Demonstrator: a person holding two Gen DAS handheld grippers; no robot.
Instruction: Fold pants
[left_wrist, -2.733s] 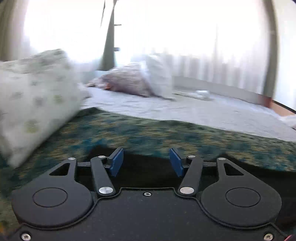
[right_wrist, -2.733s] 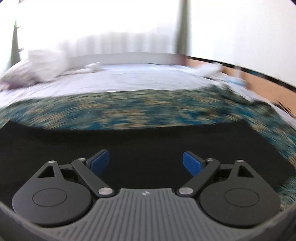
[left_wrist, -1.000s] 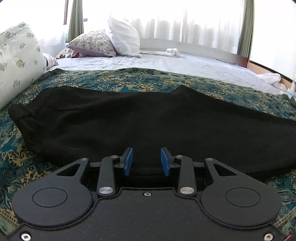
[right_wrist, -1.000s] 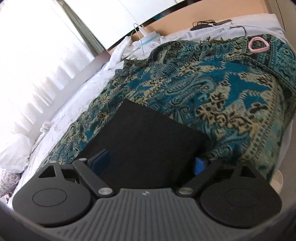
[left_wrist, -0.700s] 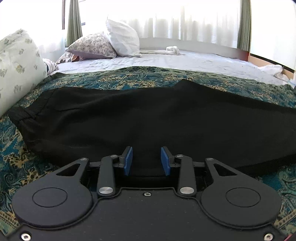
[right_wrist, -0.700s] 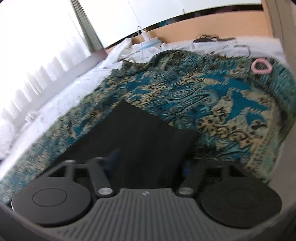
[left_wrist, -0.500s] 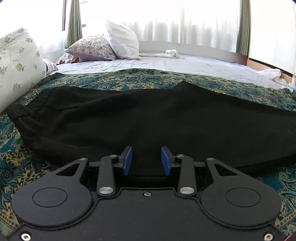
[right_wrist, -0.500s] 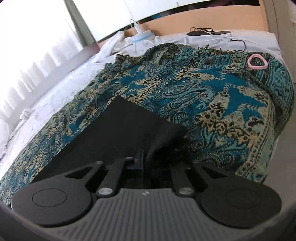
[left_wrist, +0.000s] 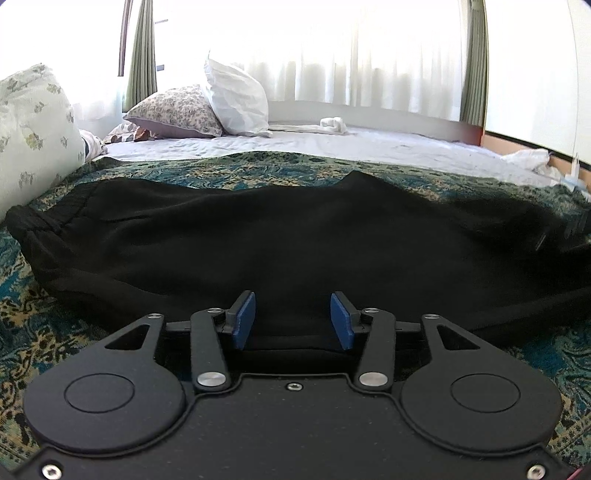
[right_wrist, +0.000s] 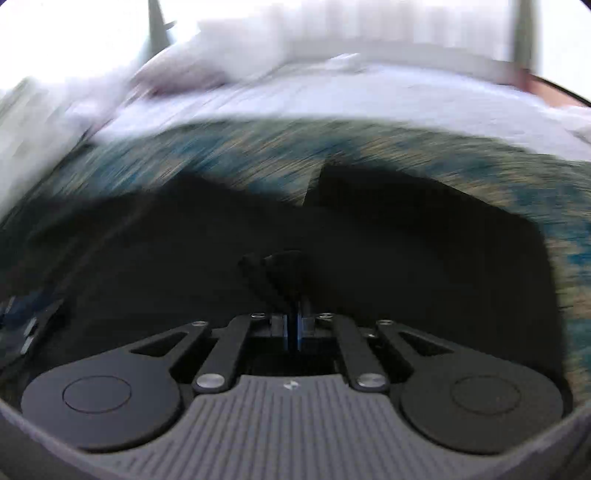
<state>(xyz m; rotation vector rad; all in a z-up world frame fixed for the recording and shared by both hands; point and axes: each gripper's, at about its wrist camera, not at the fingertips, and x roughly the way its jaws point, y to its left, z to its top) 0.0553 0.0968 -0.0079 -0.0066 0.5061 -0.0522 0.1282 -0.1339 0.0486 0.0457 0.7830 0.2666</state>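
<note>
Black pants (left_wrist: 295, 236) lie lengthwise across a teal patterned bedspread (left_wrist: 33, 332), waistband at the left. My left gripper (left_wrist: 293, 321) sits low at the pants' near edge. Its jaws are opening, and the blue pads (left_wrist: 243, 321) stand apart with the cloth edge between them, not pinched. In the blurred right wrist view my right gripper (right_wrist: 293, 328) is shut on a bunch of black pants cloth (right_wrist: 280, 273) that sticks up from its pads. It is held above the rest of the pants (right_wrist: 406, 240).
A pale flowered pillow (left_wrist: 33, 136) stands at the left beside the waistband. Farther back are a patterned pillow (left_wrist: 177, 110) and a white pillow (left_wrist: 236, 99) on a white sheet (left_wrist: 369, 147). Bright curtains fill the window behind.
My right gripper shut on the pants leg end, then swung fast leftward with it while rolling. The left gripper's pads have spread wider; it stayed in place.
</note>
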